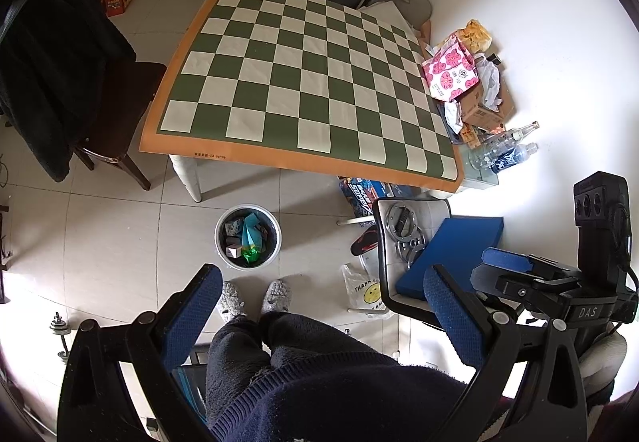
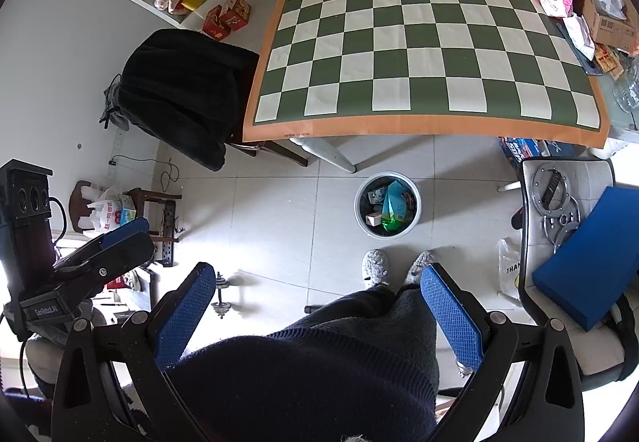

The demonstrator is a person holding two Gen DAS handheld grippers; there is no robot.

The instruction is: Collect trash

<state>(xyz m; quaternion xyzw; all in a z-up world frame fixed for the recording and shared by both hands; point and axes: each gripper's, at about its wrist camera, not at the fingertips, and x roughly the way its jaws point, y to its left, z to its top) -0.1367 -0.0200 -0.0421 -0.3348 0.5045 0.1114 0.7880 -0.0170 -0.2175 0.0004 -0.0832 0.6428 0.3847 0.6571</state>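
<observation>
The bench point(image 1: 223, 114) carries a green-and-cream checked cloth point(image 2: 399, 42) whose squares lie bare; nothing that reads as trash sits on them. The clutter is gathered at the bench's right edge against the wall. Largest there is a brown cardboard box point(image 1: 485, 110), stiff but light, probably best pinched by an open flap or a wall. Leaning on it is a pink flowered paper bag point(image 1: 451, 70), thin and easily crushed; I would take it by its upper rim. White crumpled plastic point(image 1: 489, 78) lies on the box, soft and nearly weightless, so any bunched fold should give a hold. Below these lie clear bottles point(image 1: 507, 146), one seemingly glass: hard, smooth, prone to roll and slip, best gripped across the body or neck, and gently.

On the floor in front of the person's slippers stands the trash bin point(image 1: 221, 242), round and pale-rimmed, already holding cartons and wrappers; most of the task looks done, judging by that.

The left gripper point(image 1: 323, 306) hangs over the person's lap with its blue-padded fingers point(image 1: 191, 310) wide apart and empty. The right gripper point(image 2: 315, 306) is likewise spread, nothing between its fingers point(image 2: 451, 310).
</observation>
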